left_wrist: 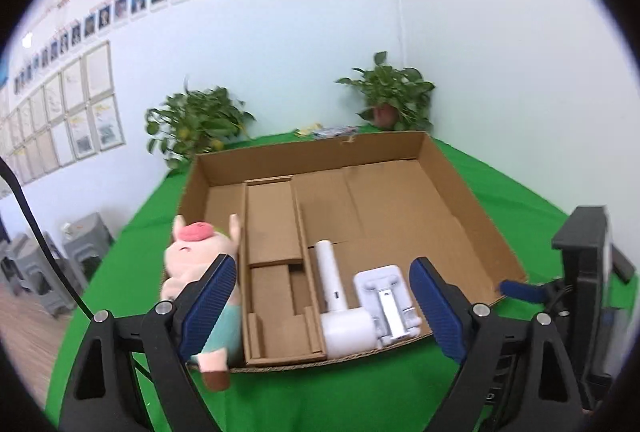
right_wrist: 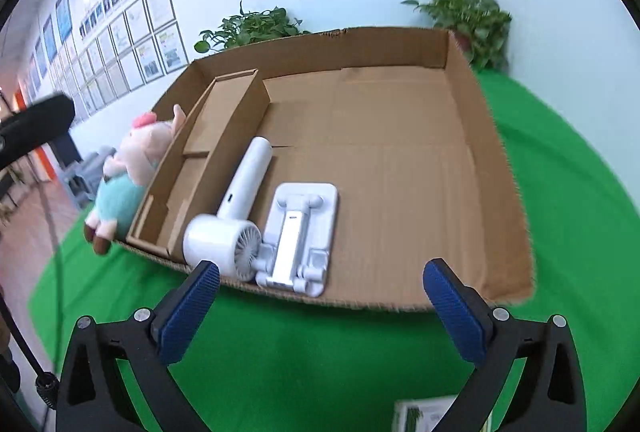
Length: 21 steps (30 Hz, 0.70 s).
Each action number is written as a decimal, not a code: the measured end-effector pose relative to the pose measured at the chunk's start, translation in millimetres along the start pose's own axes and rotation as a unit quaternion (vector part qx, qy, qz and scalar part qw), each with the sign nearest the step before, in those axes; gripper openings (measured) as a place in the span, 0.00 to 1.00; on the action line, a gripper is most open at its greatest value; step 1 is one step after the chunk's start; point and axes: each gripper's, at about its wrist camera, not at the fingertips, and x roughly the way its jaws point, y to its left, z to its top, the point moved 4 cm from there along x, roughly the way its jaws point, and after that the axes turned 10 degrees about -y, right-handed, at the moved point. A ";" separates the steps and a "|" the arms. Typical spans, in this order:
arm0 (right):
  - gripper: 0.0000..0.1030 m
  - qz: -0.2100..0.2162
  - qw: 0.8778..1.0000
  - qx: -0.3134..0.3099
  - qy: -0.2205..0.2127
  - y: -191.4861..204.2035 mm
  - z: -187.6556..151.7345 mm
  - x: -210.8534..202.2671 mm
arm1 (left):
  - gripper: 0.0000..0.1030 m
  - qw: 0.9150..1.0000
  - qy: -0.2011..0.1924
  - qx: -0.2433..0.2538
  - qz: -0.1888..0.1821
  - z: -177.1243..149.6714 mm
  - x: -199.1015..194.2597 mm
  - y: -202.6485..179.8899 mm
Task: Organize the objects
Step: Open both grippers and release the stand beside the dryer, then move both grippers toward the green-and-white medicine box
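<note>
An open cardboard tray lies on the green table. Inside near its front edge lie a white handheld fan and a white folding phone stand, side by side. A pink pig plush in a teal outfit leans against the tray's left outer wall. My left gripper is open and empty, above the tray's front edge. My right gripper is open and empty, just in front of the tray; it also shows at the right of the left wrist view.
A narrow cardboard insert divides the tray's left side. Two potted plants stand at the table's back. A printed card lies at the near table edge. Grey stools stand on the floor left.
</note>
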 end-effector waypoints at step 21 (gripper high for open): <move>0.99 -0.084 0.993 -0.078 -0.030 -11.3 -27.5 -67.7 | 0.86 0.996 0.016 -0.047 0.067 -65.6 -8.9 -8.5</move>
